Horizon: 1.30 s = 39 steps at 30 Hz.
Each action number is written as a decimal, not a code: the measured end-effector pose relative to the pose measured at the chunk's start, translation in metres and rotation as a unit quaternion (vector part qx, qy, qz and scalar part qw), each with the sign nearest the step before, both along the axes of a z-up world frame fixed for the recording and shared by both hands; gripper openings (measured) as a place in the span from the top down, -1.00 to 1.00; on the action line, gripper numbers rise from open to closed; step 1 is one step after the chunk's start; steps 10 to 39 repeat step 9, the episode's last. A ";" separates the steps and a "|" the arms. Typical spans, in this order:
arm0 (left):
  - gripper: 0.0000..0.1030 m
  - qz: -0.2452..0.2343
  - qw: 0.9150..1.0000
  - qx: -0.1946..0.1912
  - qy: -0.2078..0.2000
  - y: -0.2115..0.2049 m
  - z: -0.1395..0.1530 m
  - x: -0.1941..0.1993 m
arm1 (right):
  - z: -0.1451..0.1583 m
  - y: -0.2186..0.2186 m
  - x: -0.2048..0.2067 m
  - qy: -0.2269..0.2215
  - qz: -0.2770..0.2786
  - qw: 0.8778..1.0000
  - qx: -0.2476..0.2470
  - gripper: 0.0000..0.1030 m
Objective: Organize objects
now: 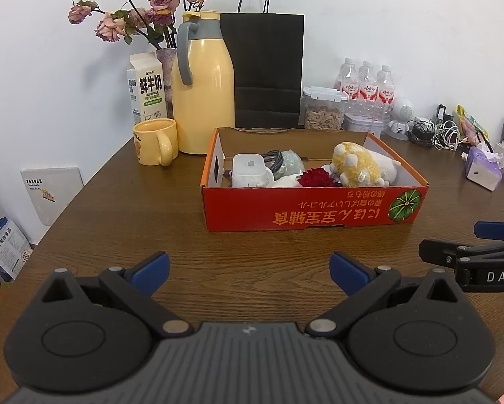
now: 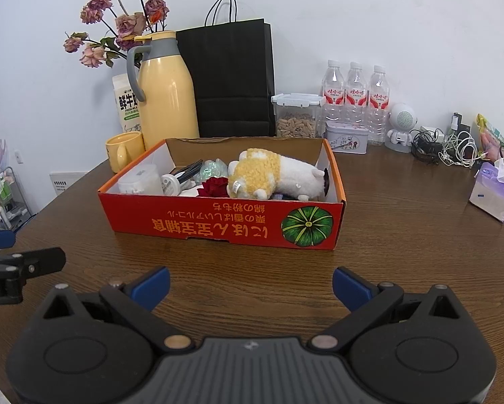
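Note:
An orange cardboard box [image 1: 305,208] [image 2: 218,222] stands on the brown table. Inside lie a yellow-and-white plush toy [image 1: 363,163] [image 2: 268,173], a red flower [image 1: 314,178] [image 2: 214,187], a white container [image 1: 250,168] [image 2: 140,178], a cable and a clear glassy item. My left gripper [image 1: 250,274] hovers open over the bare table in front of the box, holding nothing. My right gripper [image 2: 252,288] is likewise open and empty, a little short of the box's front wall. Each gripper shows at the edge of the other's view.
Behind the box stand a yellow thermos [image 1: 203,87], a yellow mug [image 1: 156,141], a milk carton [image 1: 147,87], a vase of dried roses, a black paper bag [image 1: 268,67], a snack jar [image 2: 297,116], a tin, three water bottles [image 2: 354,94], a small white robot, cables and a tissue pack [image 2: 494,195].

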<state>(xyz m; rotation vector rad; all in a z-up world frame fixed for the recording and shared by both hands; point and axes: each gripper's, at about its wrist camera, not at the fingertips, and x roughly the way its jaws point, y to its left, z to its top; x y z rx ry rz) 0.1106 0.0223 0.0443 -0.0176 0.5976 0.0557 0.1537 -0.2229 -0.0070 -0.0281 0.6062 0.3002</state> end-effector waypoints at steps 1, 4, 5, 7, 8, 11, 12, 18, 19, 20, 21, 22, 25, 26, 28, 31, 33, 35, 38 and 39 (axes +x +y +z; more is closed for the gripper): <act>-1.00 0.000 1.000 0.000 0.000 0.000 0.000 0.000 | 0.000 0.000 0.000 0.000 0.000 1.000 0.000 -1.00; -1.00 0.001 1.000 0.001 0.000 -0.001 0.000 -0.001 | 0.000 0.000 0.000 0.000 0.000 1.000 0.000 -1.00; -1.00 0.003 1.000 0.000 0.002 -0.001 0.000 -0.001 | 0.000 0.000 0.000 0.001 0.000 1.000 0.000 -1.00; -1.00 0.004 1.000 0.002 0.003 -0.001 0.000 0.000 | 0.000 0.000 0.000 0.001 0.000 1.000 0.000 -1.00; -1.00 0.004 1.000 0.003 0.002 -0.001 0.000 0.000 | 0.000 0.000 0.000 0.001 0.000 1.000 0.000 -1.00; -1.00 0.004 1.000 0.003 0.002 -0.001 0.000 0.000 | -0.001 0.001 -0.001 0.001 0.000 1.000 0.000 -1.00; -1.00 0.004 1.000 0.003 0.002 -0.001 0.000 0.000 | -0.001 0.001 -0.001 0.001 0.000 1.000 0.000 -1.00; -1.00 0.004 1.000 0.003 0.002 -0.001 0.000 0.000 | -0.001 0.001 -0.001 0.001 0.000 1.000 0.000 -1.00; -1.00 0.004 1.000 0.003 0.002 -0.001 0.000 0.000 | -0.001 0.001 -0.001 0.001 0.000 1.000 0.000 -1.00; -1.00 0.004 1.000 0.003 0.002 -0.001 0.000 0.000 | -0.001 0.001 -0.001 0.001 0.000 1.000 0.000 -1.00; -1.00 0.004 1.000 0.003 0.002 -0.001 0.000 0.000 | -0.001 0.001 -0.001 0.001 0.000 1.000 0.000 -1.00; -1.00 0.004 1.000 0.003 0.002 -0.001 0.000 0.000 | -0.001 0.001 -0.001 0.001 0.000 1.000 0.000 -1.00; -1.00 0.004 1.000 0.003 0.002 -0.001 0.000 0.000 | -0.001 0.001 -0.001 0.001 0.000 1.000 0.000 -1.00; -1.00 0.004 1.000 0.003 0.002 -0.001 0.000 0.000 | -0.001 0.001 -0.001 0.001 0.000 1.000 0.000 -1.00; -1.00 0.004 1.000 0.003 0.002 -0.001 0.000 0.000 | -0.001 0.001 -0.001 0.001 0.000 1.000 0.000 -1.00; -1.00 0.004 1.000 0.003 0.002 -0.001 0.000 0.000 | -0.001 0.001 -0.001 0.001 0.000 1.000 0.000 -1.00; -1.00 0.004 1.000 0.003 0.002 -0.001 0.000 0.000 | -0.001 0.001 -0.001 0.001 0.000 1.000 0.000 -1.00; -1.00 0.004 1.000 0.003 0.002 -0.001 0.000 0.000 | -0.001 0.001 -0.001 0.001 0.000 1.000 0.000 -1.00; -1.00 0.004 1.000 0.003 0.002 -0.001 0.000 0.000 | -0.001 0.001 -0.001 0.001 0.000 1.000 0.000 -1.00; -1.00 0.004 1.000 0.003 0.002 -0.001 0.000 0.000 | -0.001 0.001 -0.001 0.001 0.000 1.000 0.000 -1.00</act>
